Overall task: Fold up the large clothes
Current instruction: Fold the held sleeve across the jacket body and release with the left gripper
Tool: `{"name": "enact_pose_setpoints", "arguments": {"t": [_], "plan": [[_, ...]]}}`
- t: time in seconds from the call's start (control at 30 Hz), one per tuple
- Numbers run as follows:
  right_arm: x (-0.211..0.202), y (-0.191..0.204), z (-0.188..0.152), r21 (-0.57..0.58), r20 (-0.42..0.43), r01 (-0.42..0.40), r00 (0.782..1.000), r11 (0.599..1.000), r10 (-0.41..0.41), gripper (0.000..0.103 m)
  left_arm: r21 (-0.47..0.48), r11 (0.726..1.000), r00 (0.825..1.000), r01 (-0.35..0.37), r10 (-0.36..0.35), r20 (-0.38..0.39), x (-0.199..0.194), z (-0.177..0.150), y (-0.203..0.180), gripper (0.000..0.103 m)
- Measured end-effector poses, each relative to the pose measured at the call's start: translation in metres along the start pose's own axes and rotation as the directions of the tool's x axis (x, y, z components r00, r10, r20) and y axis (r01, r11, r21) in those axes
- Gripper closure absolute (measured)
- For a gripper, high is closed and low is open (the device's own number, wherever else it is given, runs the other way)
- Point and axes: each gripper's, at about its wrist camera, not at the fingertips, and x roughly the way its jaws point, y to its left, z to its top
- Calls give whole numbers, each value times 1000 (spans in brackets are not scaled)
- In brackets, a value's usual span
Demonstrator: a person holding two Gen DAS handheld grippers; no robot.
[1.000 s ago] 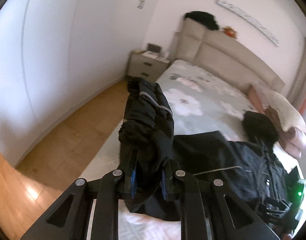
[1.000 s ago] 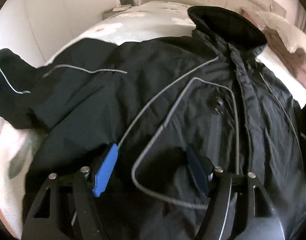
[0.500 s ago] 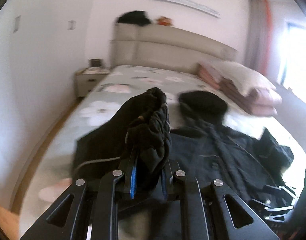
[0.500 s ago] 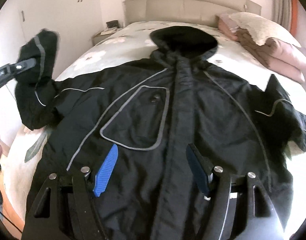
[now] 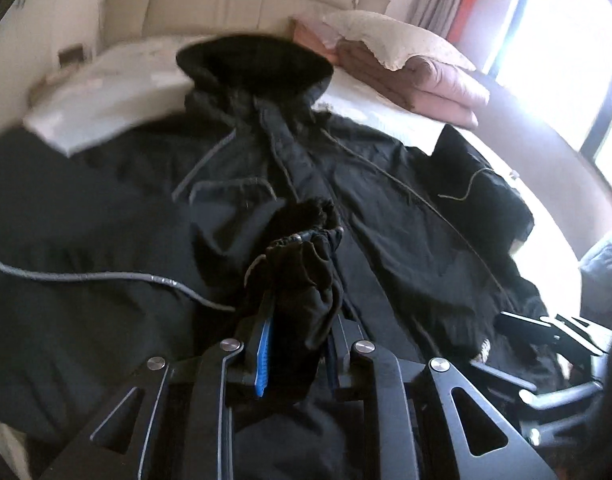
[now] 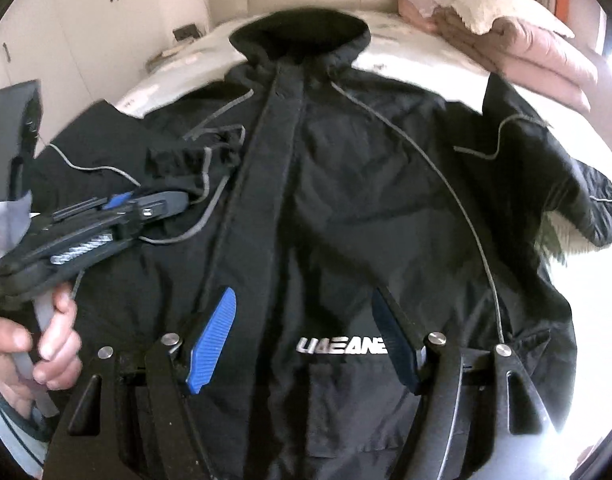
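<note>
Bedroom backdrop in the left wrist view: one black jacket (image 5: 385,216) lay spread front-up on the bed (image 5: 118,92), and the left gripper (image 5: 294,344) was clamped on one sleeve cuff (image 5: 306,256) over the chest. Right wrist view showed the right gripper (image 6: 306,340) hanging spread wide above the jacket's front, pinching nothing, with two folded pink blankets (image 6: 537,56) stacked by the headboard.

The jacket (image 6: 345,208) lies spread on the bed (image 6: 405,44), with its hood (image 6: 302,36) toward the headboard (image 5: 226,4). Folded blankets (image 6: 517,40) lie right of the hood. The left tongs (image 5: 296,344) hold the sleeve cuff (image 5: 306,264) over the jacket's chest; the right tongs (image 6: 306,344) are above its hem.
</note>
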Motion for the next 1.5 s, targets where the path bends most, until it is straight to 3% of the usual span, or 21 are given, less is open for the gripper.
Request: {"name": "enact_pose_setpoints", "arguments": {"t": [0.07, 0.1, 0.13, 0.2, 0.27, 0.43, 0.53, 0.63, 0.73, 0.8, 0.83, 0.9, 1.07, 1.13, 1.27, 1.37, 1.5], "plan": [[5, -1, 1, -4, -15, -10, 1000, 1000, 10, 29, -38, 998, 998, 58, -58, 5, -12, -1, 9, 79], [7, -1, 3, -2, -19, -22, 1000, 1000, 22, 29, -60, 994, 995, 97, -96, 14, -20, -1, 12, 72], [8, 1, 6, 2, -23, -42, 999, 999, 42, 29, -78, 988, 991, 134, -133, 27, -29, -2, 16, 52], [9, 4, 12, 20, -24, -98, 995, 995, 98, 29, -125, 963, 970, 237, -228, 85, -48, -6, 23, 26], [6, 10, 17, 32, -17, -141, 990, 990, 141, 27, -155, 950, 959, 270, -251, 131, -64, -9, 27, 24], [8, 30, 32, 73, -30, -253, 966, 965, 256, 21, -147, 969, 971, 200, -176, 160, -102, -28, 33, 24], [19, 52, 42, 96, -57, -327, 941, 940, 334, 19, -145, 983, 979, 117, -89, 183, -126, -40, 45, 24], [38, 80, 50, 100, -94, -365, 923, 926, 374, 19, -148, 988, 983, 32, -4, 184, -141, -50, 61, 24], [67, 95, 55, 181, -135, -403, 893, 897, 428, 19, -179, 984, 984, -18, 49, 172, -146, -60, 78, 24], [82, 98, 58, 229, -149, -390, 891, 892, 428, 34, -206, 978, 986, -40, 73, 153, -145, -63, 89, 24], [83, 98, 61, 236, -135, -402, 888, 885, 439, 63, -212, 976, 986, -56, 88, 142, -145, -64, 92, 24], [74, 92, 68, 235, -88, -418, 890, 878, 447, 67, -205, 973, 983, -111, 138, 123, -145, -62, 96, 24], [3, 64, 89, 107, 104, -356, 933, 928, 346, 71, -147, 968, 966, -205, 224, 131, -145, -38, 86, 24], [-29, 40, 101, 71, 192, -265, 950, 962, 248, 71, -119, 972, 964, -201, 218, 149, -140, -18, 75, 24], [-60, -18, 114, 73, 276, -46, 961, 996, 24, 71, -62, 987, 973, -147, 156, 168, -117, 19, 51, 24], [-45, -67, 120, 97, 246, 103, 961, 990, -124, 71, -40, 995, 987, -97, 101, 125, -79, 40, 38, 24], [27, -117, 108, 98, 54, 147, 987, 984, -152, 70, -53, 992, 993, -118, 118, 0, -7, 47, 42, 24]]}}
